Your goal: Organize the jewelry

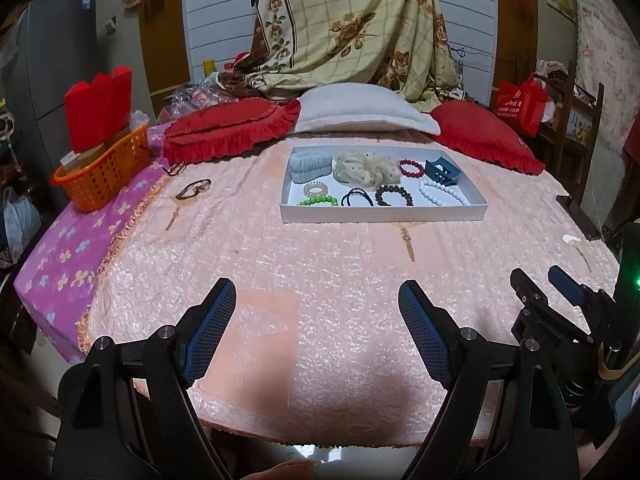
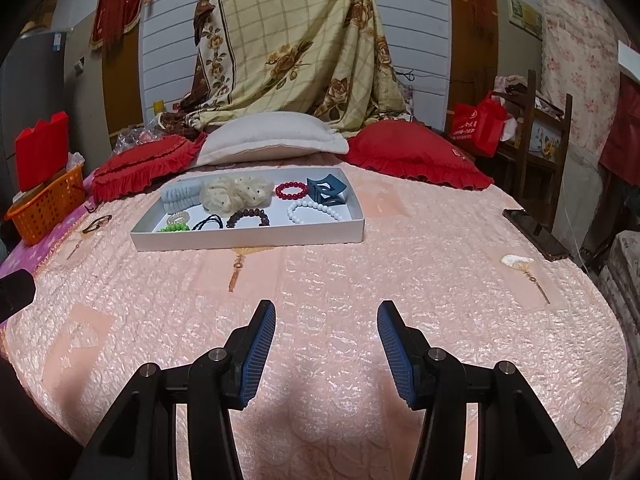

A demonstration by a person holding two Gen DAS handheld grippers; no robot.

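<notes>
Both tools hang over the near part of the bed (image 1: pixel 320 320), empty: the left tool (image 1: pixel 318 334) spread wide, the right tool (image 2: pixel 326 354) narrower. The tray (image 1: pixel 384 213) of bracelets and hair ties lies far ahead near the pillows, and one hair tie (image 1: pixel 195 189) lies apart to its left.

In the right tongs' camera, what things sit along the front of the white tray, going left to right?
Green bead bracelet → black hair ties → dark brown bead bracelet → white bead bracelet.

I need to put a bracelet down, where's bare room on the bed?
The bedspread is bare between the white tray and both claws. The tray is crowded. A hair tie lies left of it, near the orange basket.
</notes>
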